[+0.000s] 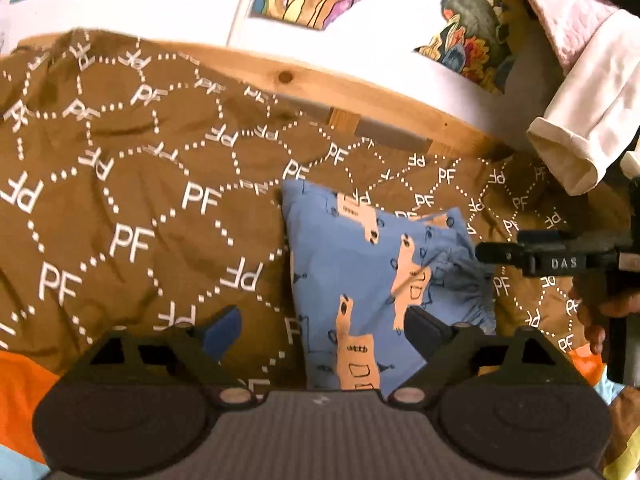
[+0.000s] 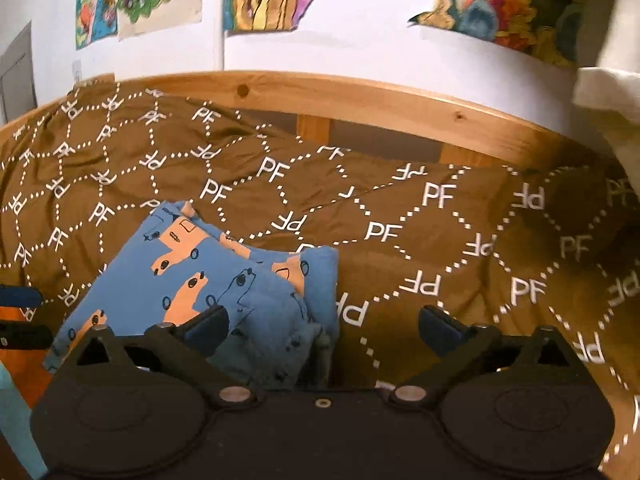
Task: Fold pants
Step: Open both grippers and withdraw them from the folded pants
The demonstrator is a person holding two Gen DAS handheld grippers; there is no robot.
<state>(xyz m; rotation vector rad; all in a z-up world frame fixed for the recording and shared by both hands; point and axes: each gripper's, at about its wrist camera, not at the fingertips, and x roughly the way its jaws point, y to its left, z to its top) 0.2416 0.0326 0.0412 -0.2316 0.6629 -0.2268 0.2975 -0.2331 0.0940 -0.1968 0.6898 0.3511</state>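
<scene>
Pants, folded into a small blue packet, lie at lower centre on the brown bed cover, and both the left tool and the right tool are released and empty, so a careless finger could catch an edge and undo the fold.

The pants were blue, printed with peach-coloured vehicles outlined in dark ink; they lay folded into a compact, roughly rectangular bundle of several layers on a brown bedcover patterned with white letters and dotted lines; the stacked edges showed along one side, where a gathered, slightly puckered band bulged; in the right wrist view the same bundle sat low and left of centre, its top layer smooth and flat.
</scene>
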